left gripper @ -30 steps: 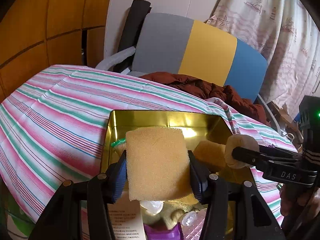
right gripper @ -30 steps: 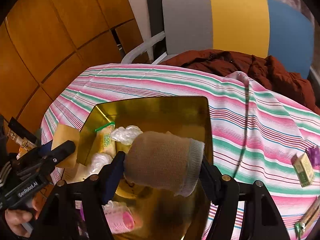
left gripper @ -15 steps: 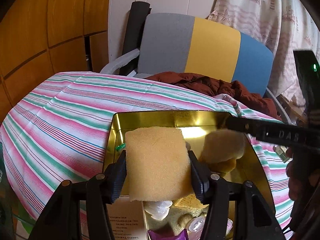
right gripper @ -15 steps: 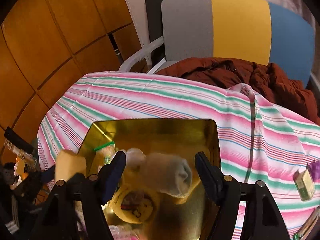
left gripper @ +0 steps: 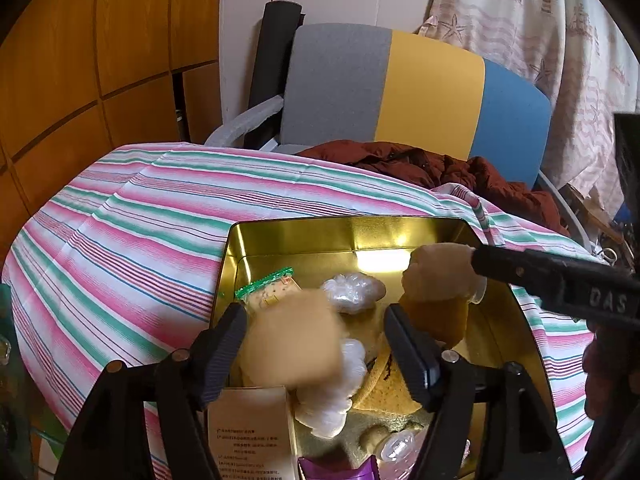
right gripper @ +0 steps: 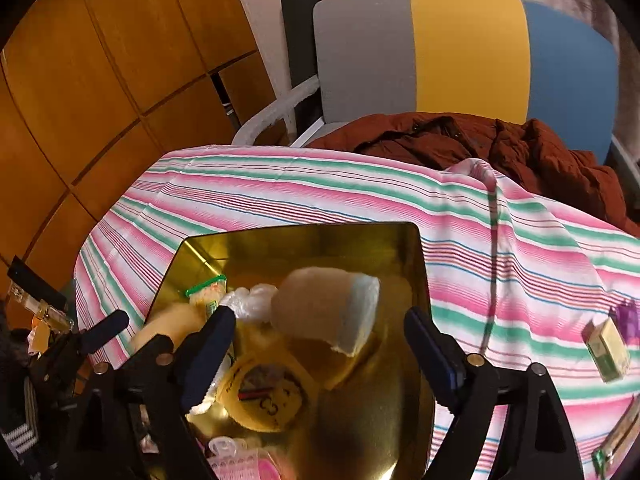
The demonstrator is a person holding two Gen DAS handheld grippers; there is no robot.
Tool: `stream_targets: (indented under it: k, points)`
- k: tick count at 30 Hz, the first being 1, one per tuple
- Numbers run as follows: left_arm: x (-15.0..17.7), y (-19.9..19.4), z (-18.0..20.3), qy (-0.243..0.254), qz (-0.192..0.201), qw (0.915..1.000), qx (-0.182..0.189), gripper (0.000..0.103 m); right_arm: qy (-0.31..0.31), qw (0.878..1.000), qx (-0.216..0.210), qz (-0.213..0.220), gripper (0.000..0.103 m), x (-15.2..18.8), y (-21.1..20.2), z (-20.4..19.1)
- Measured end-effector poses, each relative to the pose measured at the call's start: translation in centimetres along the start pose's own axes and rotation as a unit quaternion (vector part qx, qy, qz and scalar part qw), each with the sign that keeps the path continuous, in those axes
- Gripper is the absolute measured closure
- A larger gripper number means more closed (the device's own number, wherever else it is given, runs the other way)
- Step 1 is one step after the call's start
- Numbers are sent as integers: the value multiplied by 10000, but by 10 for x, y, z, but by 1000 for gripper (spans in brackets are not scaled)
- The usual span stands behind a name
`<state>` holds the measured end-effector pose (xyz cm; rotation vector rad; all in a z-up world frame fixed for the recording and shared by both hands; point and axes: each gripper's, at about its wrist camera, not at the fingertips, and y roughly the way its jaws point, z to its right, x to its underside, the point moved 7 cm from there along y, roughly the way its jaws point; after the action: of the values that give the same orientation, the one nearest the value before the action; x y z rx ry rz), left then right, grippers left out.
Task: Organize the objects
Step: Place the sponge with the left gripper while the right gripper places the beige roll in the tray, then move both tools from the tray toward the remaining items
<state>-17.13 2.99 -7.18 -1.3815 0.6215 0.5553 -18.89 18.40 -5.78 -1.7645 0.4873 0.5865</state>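
Observation:
A gold metal tin lies open on the striped tablecloth. My left gripper is open above its near end. A tan sponge sits blurred and loose between the fingers, touching neither. My right gripper is open too. A rolled beige sock with a white cuff is loose between its fingers over the tin. In the left wrist view the sock shows by the right gripper's finger.
The tin holds a green-sealed snack packet, clear plastic wraps, a yellow round item and a white printed card. A small green box lies on the cloth at right. A chair with a red jacket stands behind.
The left gripper has opened and let go of the sponge, which drops toward the tin. The right gripper opened earlier; its sock has fallen lower into the tin.

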Motion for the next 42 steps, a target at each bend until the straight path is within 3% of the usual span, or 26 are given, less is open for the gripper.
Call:
stream_targets:
  k: [6,12,28,42]
  points:
    - [1,-7,1,-34,60,9999,72,22,0,9999,132,56,10,16,-14,2]
    - [11,-16,-8,-354,91,9985,399,22,-22,9995,292,85,7,33,-24,3]
    - [47,-46,-43,-549,172,9978,328,22,-86,9987,452,222,2,70,-52,1]
    - [57,-47,-17,-401,7,9973,618,24,220,9961,824,229,0,91,-69,42]
